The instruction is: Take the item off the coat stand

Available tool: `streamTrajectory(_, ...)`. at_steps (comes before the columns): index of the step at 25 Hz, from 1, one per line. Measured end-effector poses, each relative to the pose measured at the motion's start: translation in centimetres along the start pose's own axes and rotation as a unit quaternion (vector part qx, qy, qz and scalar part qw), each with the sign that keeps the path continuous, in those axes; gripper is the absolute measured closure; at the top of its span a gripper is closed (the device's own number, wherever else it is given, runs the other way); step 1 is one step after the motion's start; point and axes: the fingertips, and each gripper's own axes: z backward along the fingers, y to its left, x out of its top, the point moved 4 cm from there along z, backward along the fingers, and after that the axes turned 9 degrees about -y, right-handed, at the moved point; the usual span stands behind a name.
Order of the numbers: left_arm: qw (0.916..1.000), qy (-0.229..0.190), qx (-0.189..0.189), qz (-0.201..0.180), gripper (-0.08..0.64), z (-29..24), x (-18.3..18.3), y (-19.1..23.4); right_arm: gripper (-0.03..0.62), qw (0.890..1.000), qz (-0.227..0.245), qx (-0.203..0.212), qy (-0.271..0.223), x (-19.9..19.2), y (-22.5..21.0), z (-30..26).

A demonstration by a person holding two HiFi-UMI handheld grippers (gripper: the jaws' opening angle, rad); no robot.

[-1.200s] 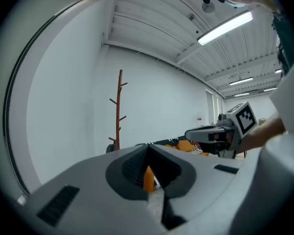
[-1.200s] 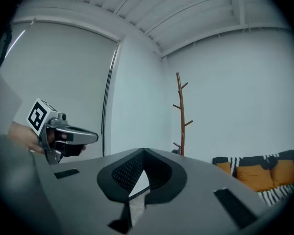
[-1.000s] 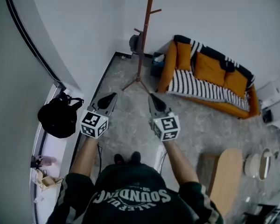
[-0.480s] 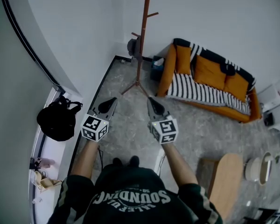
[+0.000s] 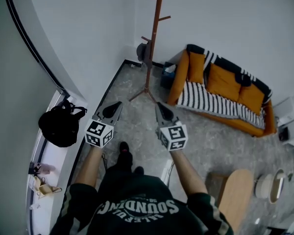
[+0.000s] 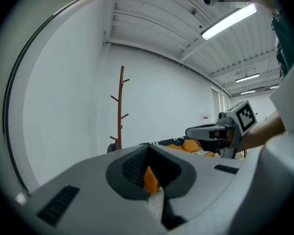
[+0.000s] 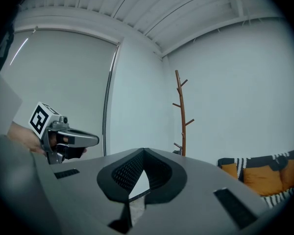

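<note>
The brown wooden coat stand (image 5: 152, 38) rises in the room's far corner; it also shows in the left gripper view (image 6: 120, 106) and the right gripper view (image 7: 181, 114). A dark grey item (image 5: 142, 51) hangs on one of its low pegs, partly hidden behind the pole. Both grippers are held side by side at waist height, well short of the stand and pointing toward it. My left gripper (image 5: 118, 103) is shut with nothing in it. My right gripper (image 5: 158, 104) is also shut and holds nothing.
An orange sofa (image 5: 220, 89) with a striped blanket stands right of the stand, a dark bin (image 5: 167, 75) between them. A black backpack (image 5: 61, 126) lies on the white ledge at left. A wooden table (image 5: 240, 185) sits at lower right.
The person has stepped forward, one foot now ahead of the other on the floor. Both grippers keep the same shut, side-by-side pose.
</note>
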Motion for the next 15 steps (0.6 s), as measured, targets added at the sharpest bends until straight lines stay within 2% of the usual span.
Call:
streamTrajectory(7, 1.0000, -0.003, 0.002, 0.007, 0.560, -3.7, -0.7, 2.5, 0.594, 1.000, 0.003, 0.001, 0.008, -0.9, -2.3, -3.4)
streamTrajectory(15, 0.9998, 0.004, -0.005, 0.019, 0.560, -10.1, -2.5, 8.0, 0.594, 1.000, 0.012, 0.003, 0.021, -1.5, -5.5, -10.1)
